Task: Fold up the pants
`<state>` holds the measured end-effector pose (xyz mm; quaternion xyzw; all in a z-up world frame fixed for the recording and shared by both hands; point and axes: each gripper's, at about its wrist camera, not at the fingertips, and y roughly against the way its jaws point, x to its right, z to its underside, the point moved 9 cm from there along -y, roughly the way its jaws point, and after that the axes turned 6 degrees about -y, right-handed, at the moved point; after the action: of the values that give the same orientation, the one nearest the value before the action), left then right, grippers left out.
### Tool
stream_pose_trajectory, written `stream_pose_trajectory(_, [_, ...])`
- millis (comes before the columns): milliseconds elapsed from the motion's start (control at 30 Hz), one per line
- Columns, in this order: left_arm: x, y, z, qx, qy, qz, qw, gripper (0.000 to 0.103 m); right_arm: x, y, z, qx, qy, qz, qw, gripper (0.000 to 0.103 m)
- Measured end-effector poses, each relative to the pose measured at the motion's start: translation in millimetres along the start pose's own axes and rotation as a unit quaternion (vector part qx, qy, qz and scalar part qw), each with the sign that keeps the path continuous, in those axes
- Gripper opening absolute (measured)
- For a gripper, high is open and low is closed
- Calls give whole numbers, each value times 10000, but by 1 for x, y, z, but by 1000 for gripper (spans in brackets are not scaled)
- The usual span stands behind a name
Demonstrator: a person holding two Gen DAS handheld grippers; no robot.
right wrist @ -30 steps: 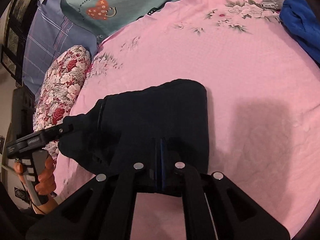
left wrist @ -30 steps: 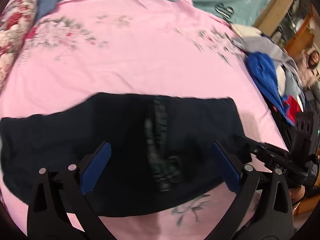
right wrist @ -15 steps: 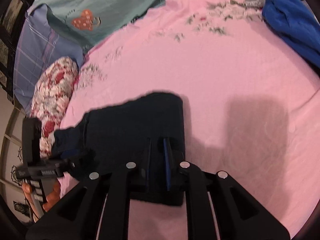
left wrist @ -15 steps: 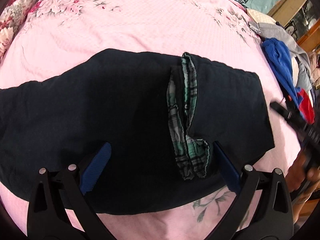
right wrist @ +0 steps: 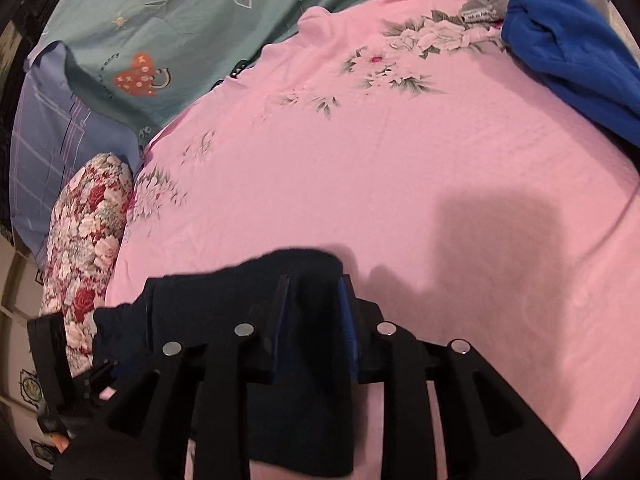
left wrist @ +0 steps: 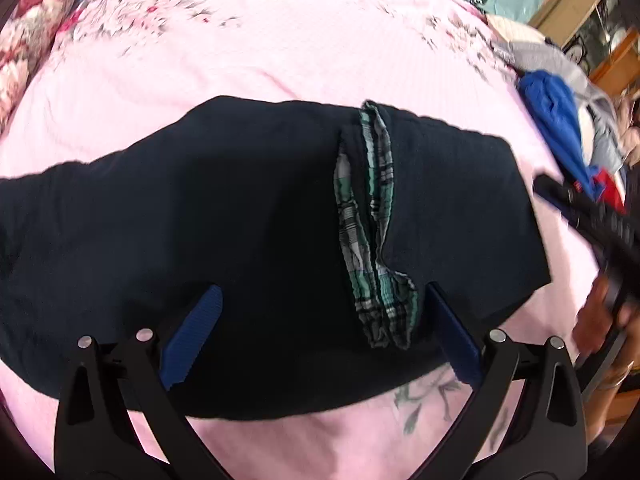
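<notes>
Dark navy pants [left wrist: 240, 232] lie folded across the pink bed sheet [left wrist: 280, 52], with a green plaid pocket lining [left wrist: 368, 216] turned out near the middle. My left gripper [left wrist: 320, 312] is open and hovers over the pants' near edge, touching nothing. In the right wrist view my right gripper [right wrist: 314, 292] has its jaws partly open over the end of the pants [right wrist: 304, 344], with the cloth lying slack between the fingers. The right gripper also shows blurred at the right of the left wrist view [left wrist: 592, 216].
A floral bolster pillow [right wrist: 88, 240] lies at the bed's left. A teal blanket [right wrist: 168, 28] and blue plaid pillow [right wrist: 52, 128] are at the head. A pile of clothes with a blue garment [right wrist: 568, 52] sits at the right. Wooden furniture [left wrist: 600, 28] stands beyond.
My right gripper has opened from shut on the pants and drawn back. The pants' right part now lies flat with the plaid lining showing. My left gripper stayed open.
</notes>
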<state>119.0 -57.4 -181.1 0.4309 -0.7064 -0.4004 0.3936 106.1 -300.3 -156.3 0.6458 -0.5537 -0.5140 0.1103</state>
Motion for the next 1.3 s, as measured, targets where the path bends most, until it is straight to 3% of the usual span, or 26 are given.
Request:
stream_pose_trajectory(67, [-6,5,1,88,198,104,9997,101,-3,10,12,-40,127,-125,9998,31])
stream_pose_trajectory(133, [-14,2,3,93,233,-60,9997,101,-9,12,29,-210,425,-240,9986,32])
stream_pose_trajectory(200, [-15,-1,6,44,152,-149,9998,101,-2,3,44,-401,651,104,9970,38])
stream_pose_trajectory(233, [-13,2,7,63,178,-165,9997,101,7,-3,47,-486,590,384,9963,42])
stream_pose_trajectory(267, [-12,7,7,89,198,-136,9997,101,7,-2,45,-445,472,310,9974,49])
stream_pose_trajectory(400, [-25,35,8,348,344,-123,9987,101,1,10,37,-432,179,76,9989,53])
stream_pose_trajectory(500, [-57,64,17,652,800,-144,9946,101,-9,23,28,-118,212,58,9997,65])
stream_pose_trajectory(667, [-133,107,48,1091,1779,-360,9773,99,-22,29,23,185,341,16,9992,77])
stream_pose_trajectory(800, [-177,118,72,1164,2253,-477,9661,97,-36,21,28,93,424,-141,9990,77])
stream_pose_trajectory(933, [-198,108,88,975,2664,-226,9587,97,-47,12,32,-13,488,-238,9985,77])
stream_pose_trajectory(1100, [-210,88,86,886,2933,47,9519,94,-53,3,35,-183,496,-346,9980,77])
stream_pose_trajectory(1167, [-214,83,75,1028,2945,35,9501,93,-54,-1,37,-344,361,-518,9974,77])
stream_pose_trajectory(1233, [-223,79,68,1022,3002,-85,9484,86,-53,-4,37,-409,290,-563,9972,77])
stream_pose_trajectory(1300, [-233,76,62,1018,3098,-205,9451,72,-52,-8,36,-408,283,-528,9974,77])
